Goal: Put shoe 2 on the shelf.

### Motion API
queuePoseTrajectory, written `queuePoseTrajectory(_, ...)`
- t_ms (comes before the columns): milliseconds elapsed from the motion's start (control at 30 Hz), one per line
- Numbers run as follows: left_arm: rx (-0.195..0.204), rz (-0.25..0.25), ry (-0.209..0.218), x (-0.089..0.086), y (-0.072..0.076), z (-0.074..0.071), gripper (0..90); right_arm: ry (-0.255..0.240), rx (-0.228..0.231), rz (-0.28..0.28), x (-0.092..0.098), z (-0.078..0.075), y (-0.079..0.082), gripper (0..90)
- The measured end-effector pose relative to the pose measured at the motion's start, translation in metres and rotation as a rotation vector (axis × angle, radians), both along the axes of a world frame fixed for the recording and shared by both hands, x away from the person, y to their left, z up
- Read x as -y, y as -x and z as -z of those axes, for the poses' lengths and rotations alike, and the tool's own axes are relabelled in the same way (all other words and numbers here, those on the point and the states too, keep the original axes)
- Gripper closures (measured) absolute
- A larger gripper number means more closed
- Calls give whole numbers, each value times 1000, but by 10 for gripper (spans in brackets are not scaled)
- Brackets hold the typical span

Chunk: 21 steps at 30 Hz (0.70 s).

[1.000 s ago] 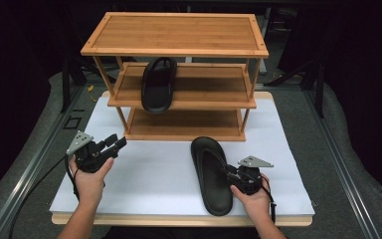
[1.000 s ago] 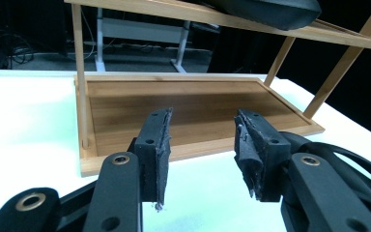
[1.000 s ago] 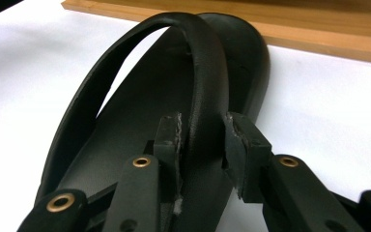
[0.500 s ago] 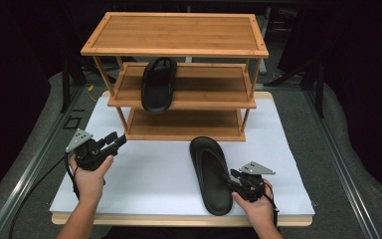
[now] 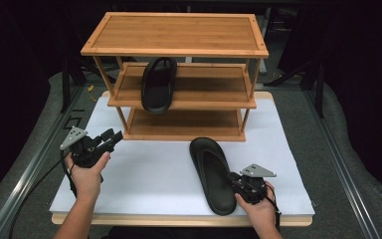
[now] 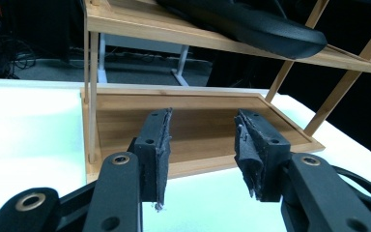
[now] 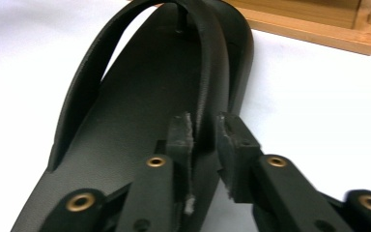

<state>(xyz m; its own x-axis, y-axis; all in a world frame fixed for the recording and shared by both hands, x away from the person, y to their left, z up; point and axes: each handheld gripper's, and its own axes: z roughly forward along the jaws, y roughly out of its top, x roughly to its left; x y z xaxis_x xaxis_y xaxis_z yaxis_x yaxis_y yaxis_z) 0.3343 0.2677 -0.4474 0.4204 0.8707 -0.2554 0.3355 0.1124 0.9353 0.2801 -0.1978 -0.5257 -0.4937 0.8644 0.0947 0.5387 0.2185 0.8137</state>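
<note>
On the white mat [image 5: 144, 174] in front of the wooden rack [image 5: 179, 97] lies a black flip-flop [image 5: 214, 174], long axis running toward the rack, toe post at the far end. Right gripper [image 7: 204, 145] pinches its strap, seen close up. Left gripper [image 6: 204, 145] spread wide, empty. A second sandal [image 5: 158, 84] sits on the middle shelf.

Black two-jaw grippers [image 5: 110, 138] — brass-ringed screw holes, frayed pads [image 6: 160, 145], grey triangular plates, trailing black cables.

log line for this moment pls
right gripper: jaws around strap of sandal on white mat | left gripper: open, empty | second sandal: rack middle shelf
</note>
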Motion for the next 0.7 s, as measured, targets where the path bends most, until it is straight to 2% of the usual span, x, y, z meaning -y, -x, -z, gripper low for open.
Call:
queuePoseTrajectory(33, 0, 0, 2, 0, 0, 0, 565, 18, 8, 0, -2, 1, -1, 736)
queuePoseTrajectory(133, 2, 0, 2, -1, 0, 0, 565, 32, -2, 22, -3, 3, -2, 720)
queuePoseTrajectory(333, -2, -6, 6, -2, 0, 0, 565, 6, -21, 27, -1, 3, -6, 747)
queuePoseTrajectory(700, -10, -14, 5, -5, 0, 2, 565, 41, 13, 38, -2, 2, -7, 812)
